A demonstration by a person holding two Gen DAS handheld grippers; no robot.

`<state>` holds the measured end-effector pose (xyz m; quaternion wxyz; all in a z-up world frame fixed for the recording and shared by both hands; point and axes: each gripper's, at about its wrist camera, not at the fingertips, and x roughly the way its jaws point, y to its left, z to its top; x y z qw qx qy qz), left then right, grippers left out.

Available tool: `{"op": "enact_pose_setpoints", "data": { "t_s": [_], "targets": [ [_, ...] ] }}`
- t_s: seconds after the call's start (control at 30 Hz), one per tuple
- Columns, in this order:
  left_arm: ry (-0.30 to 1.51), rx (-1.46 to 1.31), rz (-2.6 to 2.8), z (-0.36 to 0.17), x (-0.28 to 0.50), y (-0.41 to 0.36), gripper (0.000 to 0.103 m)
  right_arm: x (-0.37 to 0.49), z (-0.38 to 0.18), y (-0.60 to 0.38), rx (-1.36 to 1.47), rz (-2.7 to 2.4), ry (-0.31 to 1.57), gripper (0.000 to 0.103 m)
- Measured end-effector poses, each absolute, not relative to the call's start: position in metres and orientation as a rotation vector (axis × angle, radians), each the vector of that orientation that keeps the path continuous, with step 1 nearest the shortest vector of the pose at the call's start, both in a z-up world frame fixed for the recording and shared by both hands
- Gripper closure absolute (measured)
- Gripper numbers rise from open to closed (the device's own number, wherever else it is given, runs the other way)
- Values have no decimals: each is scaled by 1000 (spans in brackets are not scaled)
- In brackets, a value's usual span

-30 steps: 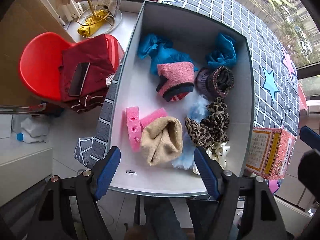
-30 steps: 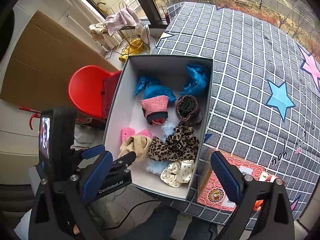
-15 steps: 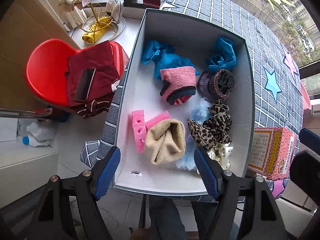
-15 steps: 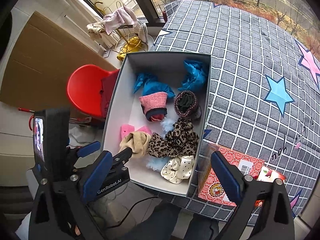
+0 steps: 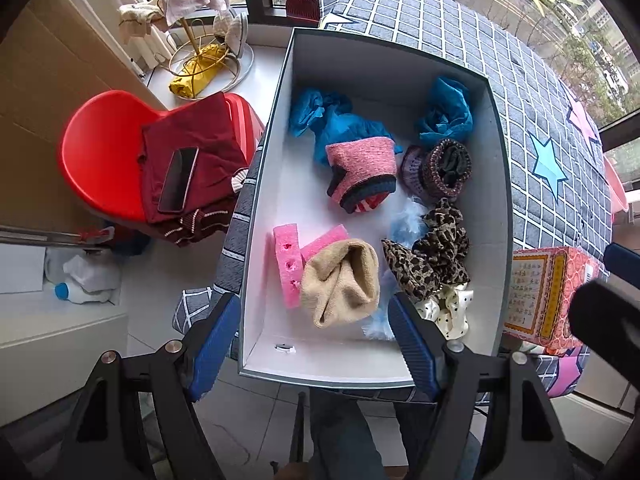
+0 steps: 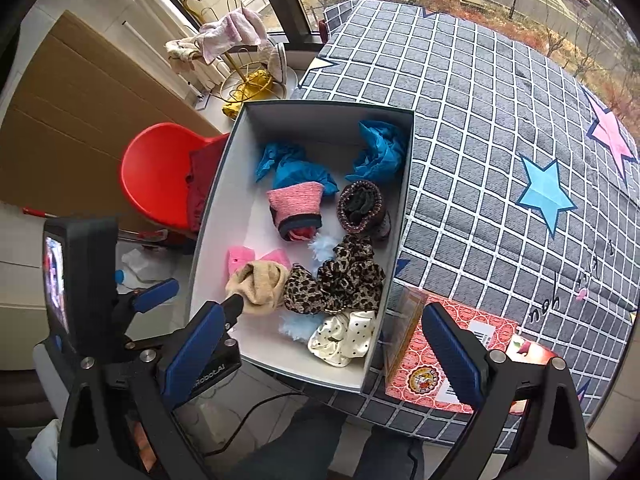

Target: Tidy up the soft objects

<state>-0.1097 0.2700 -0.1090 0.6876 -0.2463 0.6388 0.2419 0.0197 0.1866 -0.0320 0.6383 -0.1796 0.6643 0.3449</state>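
Over the box, left view: left gripper hangs above the near edge of the box, jaws wide, holding nothing.
Near end of box: beige sock lies between the fingertips' lines, touching a pink sponge; leopard scrunchie and cream scrunchie crowd the near right corner.
Far end of box: blue cloth, pink sock, dark sock.
Right view, gripper: right gripper hovers over the near right corner of the box, jaws wide and empty.
Right view, beside box: red carton on the checked cloth.
Step, as I judge it: picking one soft item. Drop straight down on the beige sock, pinch its bulk mid-body, and keep the fingers off the sponge and the box wall.
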Motion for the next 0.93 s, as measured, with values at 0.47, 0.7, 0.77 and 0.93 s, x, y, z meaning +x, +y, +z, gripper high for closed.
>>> {"op": "enact_pose_setpoints", "data": {
  "t_s": [0.47,0.7,0.77,0.93],
  "targets": [
    [1437,-528,530,-108,-111,266,24,19,-35,187,-423,764,1527,3],
    [1437,-528,541,-110,-113,266,24,16,-35,190,-425,764,1528,3],
    [1431,-532,542,-110,-114,267,24,16,-36,191,-424,762,1528,3],
    [1384,-548,501,-103,-116,267,24,16,-38,192,-424,755,1534,3]
  ]
}}
